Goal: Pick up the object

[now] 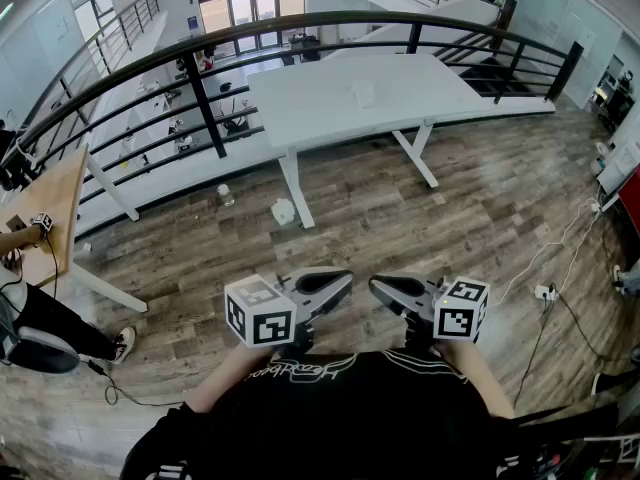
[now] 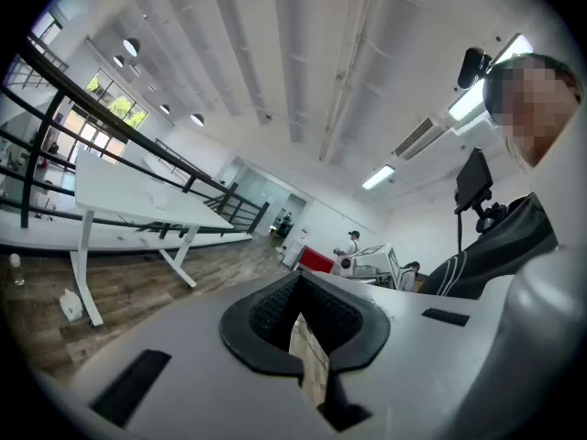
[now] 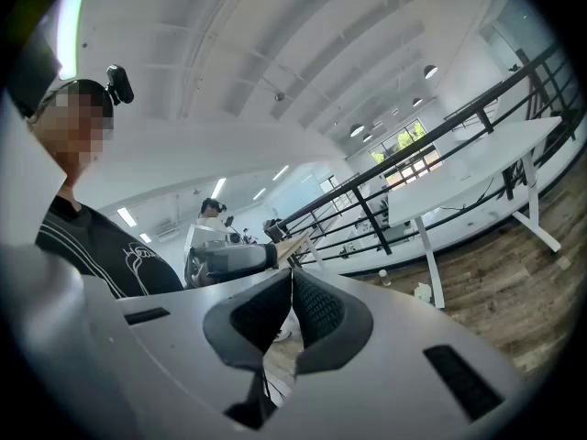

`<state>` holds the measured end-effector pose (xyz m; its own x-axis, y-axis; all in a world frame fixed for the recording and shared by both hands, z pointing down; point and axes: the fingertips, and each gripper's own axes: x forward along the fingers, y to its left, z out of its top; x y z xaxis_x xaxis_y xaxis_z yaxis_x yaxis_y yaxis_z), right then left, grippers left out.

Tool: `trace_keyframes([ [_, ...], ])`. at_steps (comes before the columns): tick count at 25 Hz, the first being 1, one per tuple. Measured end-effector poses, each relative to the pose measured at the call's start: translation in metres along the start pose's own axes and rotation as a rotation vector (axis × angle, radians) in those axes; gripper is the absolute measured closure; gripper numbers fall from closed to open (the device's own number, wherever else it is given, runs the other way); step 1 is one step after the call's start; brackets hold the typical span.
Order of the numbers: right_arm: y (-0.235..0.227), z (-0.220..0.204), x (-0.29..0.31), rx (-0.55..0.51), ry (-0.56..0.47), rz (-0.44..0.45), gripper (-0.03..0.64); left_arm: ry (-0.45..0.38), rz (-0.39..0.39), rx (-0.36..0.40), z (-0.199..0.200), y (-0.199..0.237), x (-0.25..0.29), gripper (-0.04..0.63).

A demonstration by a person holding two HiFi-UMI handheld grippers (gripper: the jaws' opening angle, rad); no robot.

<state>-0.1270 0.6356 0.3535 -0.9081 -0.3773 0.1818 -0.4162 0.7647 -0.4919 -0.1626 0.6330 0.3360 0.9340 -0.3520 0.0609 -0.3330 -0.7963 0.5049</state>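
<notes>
A small pale object (image 1: 364, 93) stands on the white table (image 1: 330, 108) far ahead of me, too small to make out. I hold both grippers close to my chest, tips turned toward each other, well away from that table. In the head view my left gripper (image 1: 345, 280) and my right gripper (image 1: 375, 286) each show a marker cube at the outer end. The left gripper (image 2: 298, 278) has its black pads meeting at the tip with nothing between them. The right gripper (image 3: 292, 273) also has its pads touching and holds nothing.
A black railing (image 1: 200, 98) curves across behind the white table. A white jug (image 1: 284, 211) and a small bottle (image 1: 226, 195) stand on the wooden floor by the table leg. A wooden table (image 1: 50, 208) is at the left, and cables (image 1: 550, 293) lie at the right.
</notes>
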Motion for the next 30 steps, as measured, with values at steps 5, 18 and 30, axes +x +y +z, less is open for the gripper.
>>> trace_keyframes([
  [5, 0.001, -0.002, 0.014, -0.009, -0.001, -0.012, 0.598, -0.009, -0.009, -0.002, 0.002, 0.009, -0.011, 0.588],
  [18, -0.015, -0.004, -0.004, 0.007, -0.022, -0.054, 0.597, 0.006, -0.012, -0.014, -0.001, 0.009, 0.008, 0.588],
  [30, -0.111, 0.018, 0.007, 0.058, -0.026, 0.024, 0.597, 0.037, 0.109, -0.062, 0.009, 0.08, 0.061, 0.588],
])
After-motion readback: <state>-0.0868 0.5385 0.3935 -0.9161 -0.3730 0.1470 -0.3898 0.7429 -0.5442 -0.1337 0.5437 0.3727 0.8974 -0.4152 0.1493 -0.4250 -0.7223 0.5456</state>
